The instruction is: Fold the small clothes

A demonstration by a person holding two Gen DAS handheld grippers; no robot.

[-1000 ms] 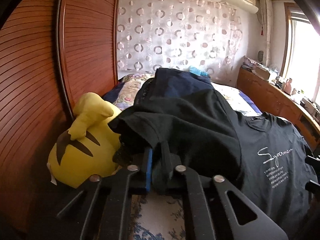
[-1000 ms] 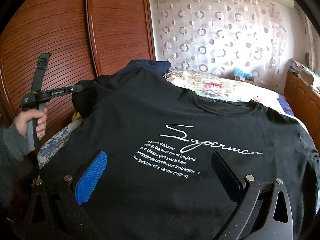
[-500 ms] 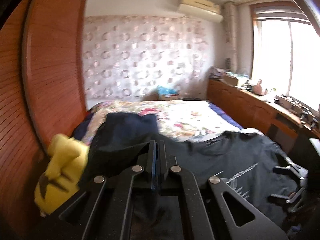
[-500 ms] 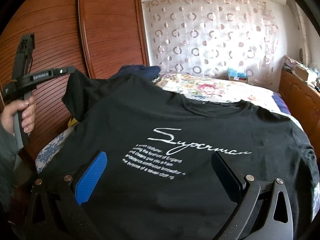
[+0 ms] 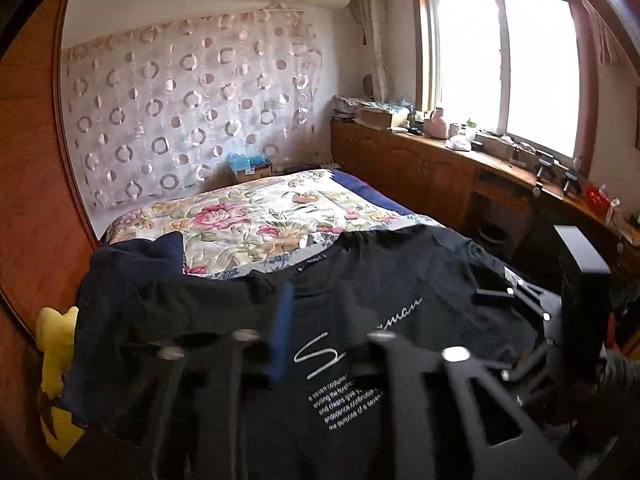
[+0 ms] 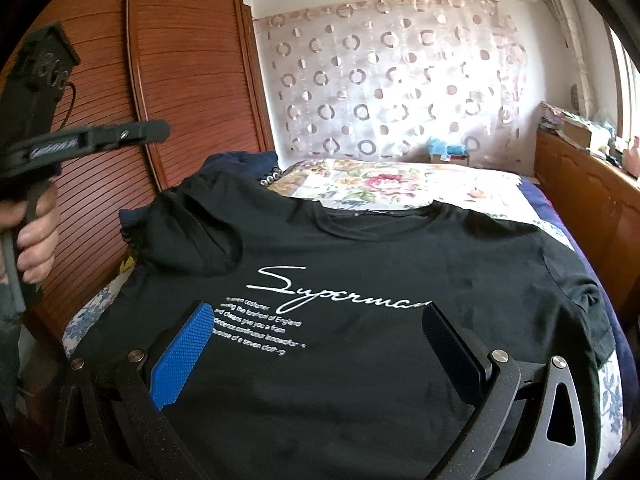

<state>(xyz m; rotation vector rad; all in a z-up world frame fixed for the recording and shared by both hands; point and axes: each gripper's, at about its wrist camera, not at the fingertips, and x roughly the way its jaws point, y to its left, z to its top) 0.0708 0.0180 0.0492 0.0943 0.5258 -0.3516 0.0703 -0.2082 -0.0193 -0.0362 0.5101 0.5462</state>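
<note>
While spread print-up across the near end of the bed: one black T-shirt [image 6: 360, 280], soft matte knit, white script lettering on the chest.

Its left sleeve [image 6: 200, 224] lies folded inward over the shoulder; collar points toward the floral quilt [image 6: 384, 184], hem toward the cameras. A navy garment [image 5: 128, 264] is bunched just beside the folded sleeve, with a yellow plush toy [image 5: 56, 344] beyond it at the mattress edge. Left gripper [image 5: 320, 336], blurred, has just been opening; fingers stand apart above the print, nothing between them. Right gripper [image 6: 316, 332] hovers wide apart over the lower chest, blue ribbed pad [image 6: 184, 356] bare. Ribbed wooden wardrobe doors [image 6: 192, 80] close the left side; quilt beyond the collar lies free.
</note>
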